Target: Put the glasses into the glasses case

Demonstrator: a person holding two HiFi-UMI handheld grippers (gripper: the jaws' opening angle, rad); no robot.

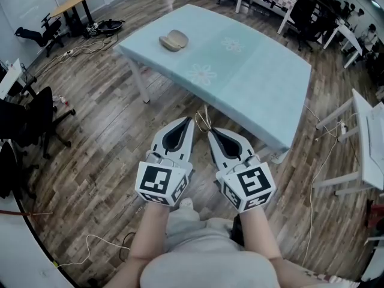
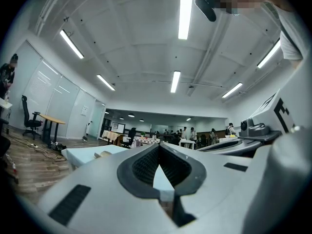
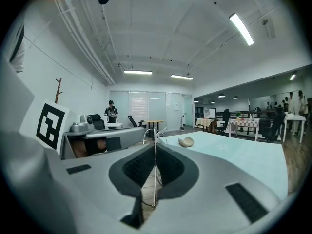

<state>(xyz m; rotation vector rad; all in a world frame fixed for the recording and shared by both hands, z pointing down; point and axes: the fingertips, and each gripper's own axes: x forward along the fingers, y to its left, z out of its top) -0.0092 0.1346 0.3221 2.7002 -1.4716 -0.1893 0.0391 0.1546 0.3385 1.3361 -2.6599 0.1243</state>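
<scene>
Right gripper [image 1: 211,133]: jaws closed on thin wire glasses [image 1: 204,119]. Left gripper [image 1: 189,121]: jaws together, empty. Open glasses case [image 1: 173,41] on desk [image 1: 252,83], upper centre-left of frame, well ahead; left gripper likely nearer.

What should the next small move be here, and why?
Probably carry the right gripper forward toward the glasses case. Its jaws are shut on the glasses, while the open case lies on the far part of the table, well ahead of the gripper.
</scene>
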